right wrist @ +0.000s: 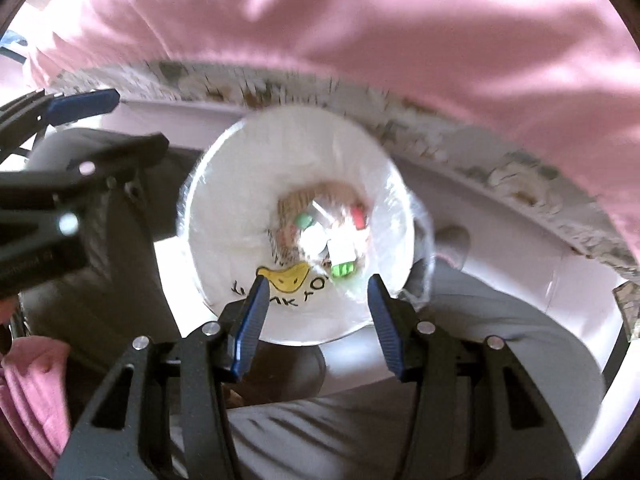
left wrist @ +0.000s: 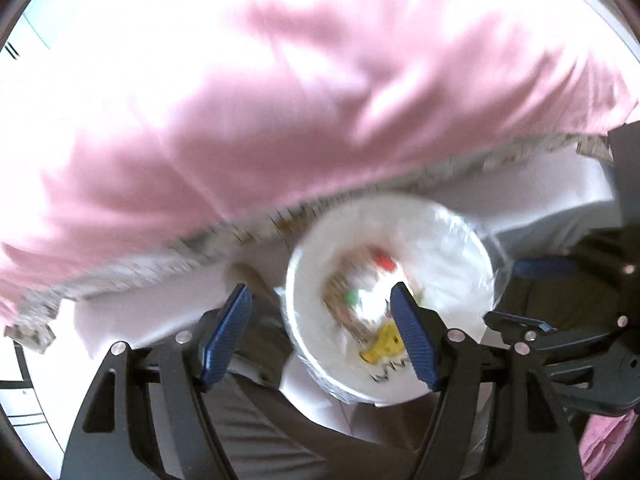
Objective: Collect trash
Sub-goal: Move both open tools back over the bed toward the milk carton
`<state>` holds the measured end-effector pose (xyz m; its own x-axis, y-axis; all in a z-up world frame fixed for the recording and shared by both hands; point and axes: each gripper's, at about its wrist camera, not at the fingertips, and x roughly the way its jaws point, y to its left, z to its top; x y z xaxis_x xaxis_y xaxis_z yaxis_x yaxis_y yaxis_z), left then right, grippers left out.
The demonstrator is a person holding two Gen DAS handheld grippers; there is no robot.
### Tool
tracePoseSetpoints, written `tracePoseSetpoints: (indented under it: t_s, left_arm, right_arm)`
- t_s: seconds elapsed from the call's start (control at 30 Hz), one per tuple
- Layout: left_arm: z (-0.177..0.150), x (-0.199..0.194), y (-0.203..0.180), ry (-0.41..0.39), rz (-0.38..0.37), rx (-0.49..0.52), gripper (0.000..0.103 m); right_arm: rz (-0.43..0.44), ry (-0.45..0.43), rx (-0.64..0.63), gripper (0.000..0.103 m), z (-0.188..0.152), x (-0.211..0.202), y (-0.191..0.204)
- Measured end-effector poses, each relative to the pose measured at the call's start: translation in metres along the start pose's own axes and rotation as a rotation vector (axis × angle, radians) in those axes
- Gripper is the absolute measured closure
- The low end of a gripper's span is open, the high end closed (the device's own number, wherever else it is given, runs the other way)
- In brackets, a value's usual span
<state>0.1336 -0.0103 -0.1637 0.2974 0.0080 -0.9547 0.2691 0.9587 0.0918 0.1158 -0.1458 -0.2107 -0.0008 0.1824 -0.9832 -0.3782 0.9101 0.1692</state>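
A white round bin lined with a clear plastic bag (left wrist: 440,256) (right wrist: 248,184) stands on the floor, seen from above. Small scraps of trash (right wrist: 340,258) in green, red and white lie at its bottom, and a yellow banana print with black writing (right wrist: 286,276) marks the liner. My left gripper (left wrist: 320,332) is open and empty above the bin's left rim. My right gripper (right wrist: 318,320) is open and empty above the bin's near rim. Each gripper shows in the other's view, the right one (left wrist: 532,296) and the left one (right wrist: 84,148). Both frames are blurred.
A pink cloth (left wrist: 208,120) (right wrist: 440,40) with a patterned hem hangs over the bin's far side. Grey trouser legs (right wrist: 500,320) and a shoe lie beside and under the bin. White floor (left wrist: 132,312) surrounds it.
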Motion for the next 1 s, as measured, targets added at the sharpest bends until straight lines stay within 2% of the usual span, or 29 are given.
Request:
tracePoseSetpoints:
  t_s: [0.13, 0.2, 0.33, 0.43, 0.6, 0.8, 1.0]
  left_arm:
    - [0.009, -0.04, 0.003, -0.111, 0.053, 0.022, 0.029]
    - [0.014, -0.059, 0.005, -0.162, 0.07, 0.018, 0.028]
    - [0.026, -0.094, 0.009, -0.248, 0.088, 0.002, 0.028]
    - [0.036, -0.12, 0.013, -0.309, 0.113, -0.004, 0.028]
    - [0.052, -0.154, 0.012, -0.391, 0.134, -0.003, 0.023]
    - [0.071, -0.183, 0.011, -0.464, 0.157, -0.002, 0.023]
    - [0.092, -0.203, 0.01, -0.513, 0.156, 0.007, 0.022]
  right_arm:
    - [-0.016, -0.098, 0.004, 0.051, 0.0, -0.041, -0.002]
    - [-0.03, -0.143, 0.002, 0.047, 0.003, -0.06, -0.002]
    - [-0.078, -0.243, -0.015, 0.046, 0.007, -0.103, 0.001]
    - [-0.091, -0.308, -0.014, 0.042, 0.011, -0.133, 0.002]
    - [-0.134, -0.414, -0.027, 0.041, 0.016, -0.182, 0.002]
    - [-0.184, -0.517, -0.052, 0.038, 0.024, -0.227, 0.003]
    - [-0.211, -0.583, -0.073, 0.038, 0.035, -0.261, 0.0]
